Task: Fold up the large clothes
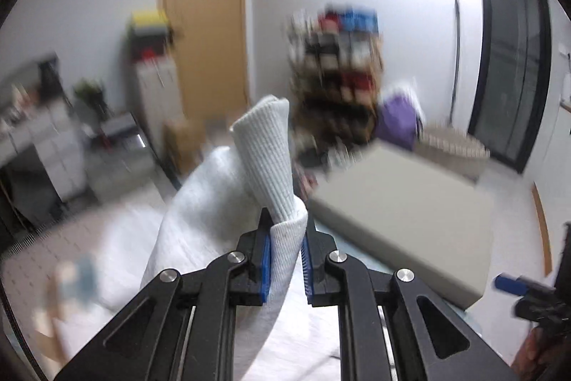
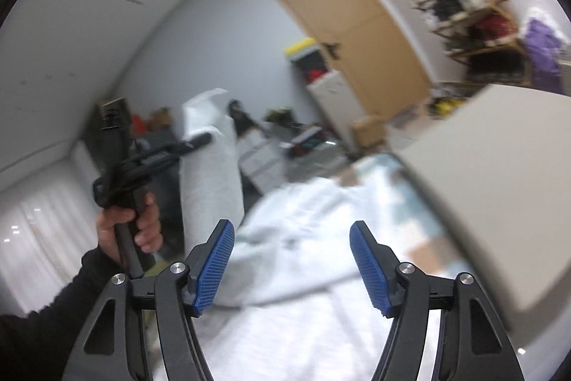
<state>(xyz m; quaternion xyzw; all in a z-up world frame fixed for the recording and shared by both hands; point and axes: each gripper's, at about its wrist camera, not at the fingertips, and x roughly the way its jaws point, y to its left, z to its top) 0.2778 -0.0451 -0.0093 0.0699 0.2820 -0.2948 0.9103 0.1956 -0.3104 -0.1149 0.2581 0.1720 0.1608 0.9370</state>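
A large white garment (image 1: 214, 202) rises from the work surface, its ribbed cuff (image 1: 264, 145) standing up out of my left gripper (image 1: 287, 220), which is shut on it. In the right wrist view a hand (image 2: 125, 227) in a dark sleeve holds that left gripper (image 2: 203, 140) up at the left, with a length of the garment (image 2: 210, 188) hanging down from it. The rest of the white fabric (image 2: 307, 213) lies rumpled on the surface. My right gripper (image 2: 292, 231) hovers over it, open, with nothing between its blue pads (image 2: 214, 270). Both views are motion-blurred.
A flat beige block (image 1: 403, 213) lies to the right of the garment, also visible from the right wrist (image 2: 499, 188). Behind are a wooden door (image 1: 203, 24), a cluttered wooden shelf (image 1: 335, 77), a white cabinet (image 1: 157, 95) and a purple cloth (image 1: 396, 120).
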